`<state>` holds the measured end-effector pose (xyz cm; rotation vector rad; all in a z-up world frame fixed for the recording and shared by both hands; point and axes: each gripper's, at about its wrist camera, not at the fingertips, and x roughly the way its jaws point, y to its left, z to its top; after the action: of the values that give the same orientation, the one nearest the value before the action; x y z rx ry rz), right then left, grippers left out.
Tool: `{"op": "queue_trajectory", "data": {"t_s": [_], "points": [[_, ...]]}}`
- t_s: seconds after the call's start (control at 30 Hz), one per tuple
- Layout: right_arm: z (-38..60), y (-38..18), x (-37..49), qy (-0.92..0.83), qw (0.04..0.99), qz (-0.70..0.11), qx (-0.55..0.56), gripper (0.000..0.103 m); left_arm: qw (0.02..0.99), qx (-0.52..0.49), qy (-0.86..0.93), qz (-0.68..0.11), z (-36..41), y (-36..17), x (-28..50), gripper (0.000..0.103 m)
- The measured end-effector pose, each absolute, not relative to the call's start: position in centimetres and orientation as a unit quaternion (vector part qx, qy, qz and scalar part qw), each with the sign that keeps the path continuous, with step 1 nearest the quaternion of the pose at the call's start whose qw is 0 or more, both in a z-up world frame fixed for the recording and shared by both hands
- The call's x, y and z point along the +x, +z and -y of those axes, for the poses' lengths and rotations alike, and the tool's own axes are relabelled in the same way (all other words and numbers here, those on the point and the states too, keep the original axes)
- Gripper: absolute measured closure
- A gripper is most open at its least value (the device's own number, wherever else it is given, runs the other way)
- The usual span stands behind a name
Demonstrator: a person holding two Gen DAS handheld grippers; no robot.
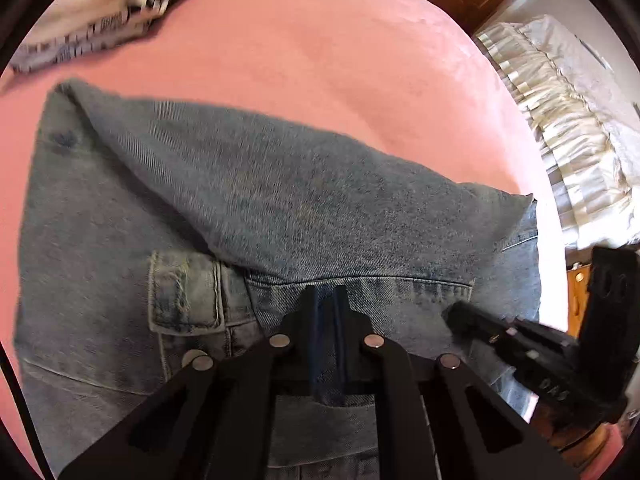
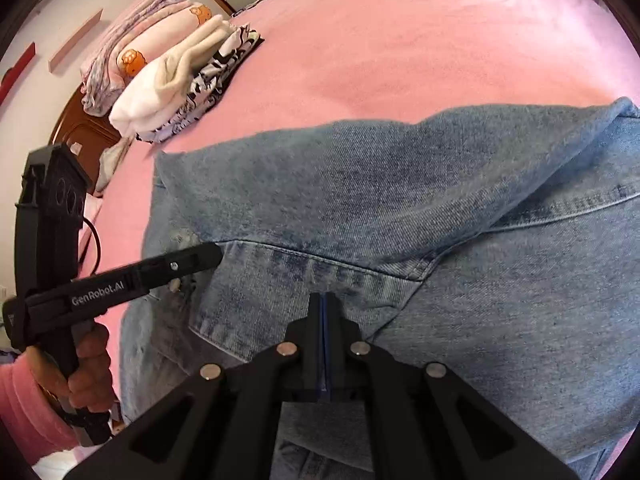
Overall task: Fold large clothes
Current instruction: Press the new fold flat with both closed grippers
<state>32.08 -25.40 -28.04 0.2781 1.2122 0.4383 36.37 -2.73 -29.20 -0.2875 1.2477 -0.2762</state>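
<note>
A blue denim jacket [image 1: 280, 200] [image 2: 440, 200] lies spread on a pink bed sheet [image 1: 320, 40] [image 2: 400, 40], one part folded over itself. A pocket flap [image 1: 180, 292] shows left of my left gripper [image 1: 324, 290], whose tips are shut on the denim just below a stitched seam. In the right wrist view the left gripper [image 2: 216, 252] pokes into the jacket near a frayed patch, held by a hand [image 2: 88, 376] in a pink sleeve. My right gripper [image 2: 324, 296] is shut, tips pinching the jacket at a hem corner; its tip [image 1: 452, 312] rests on the denim at right.
A stack of folded clothes [image 2: 180, 80] [image 1: 100, 20] lies at the far side of the bed, with rolled blankets [image 2: 132, 40] behind it by a wooden headboard [image 2: 80, 136]. A second bed with a white ruffled cover [image 1: 560, 120] stands beside the pink one.
</note>
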Motion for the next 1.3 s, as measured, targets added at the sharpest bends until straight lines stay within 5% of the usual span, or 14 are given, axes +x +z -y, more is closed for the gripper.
{"op": "queue_trajectory", "data": {"t_s": [1.3], "points": [[43.5, -28.4, 38.6, -0.026, 0.874, -0.459, 0.158, 0.103, 0.849, -0.172, 0.063, -0.496, -11.1, -31.2, 44.3, 0.098]]}}
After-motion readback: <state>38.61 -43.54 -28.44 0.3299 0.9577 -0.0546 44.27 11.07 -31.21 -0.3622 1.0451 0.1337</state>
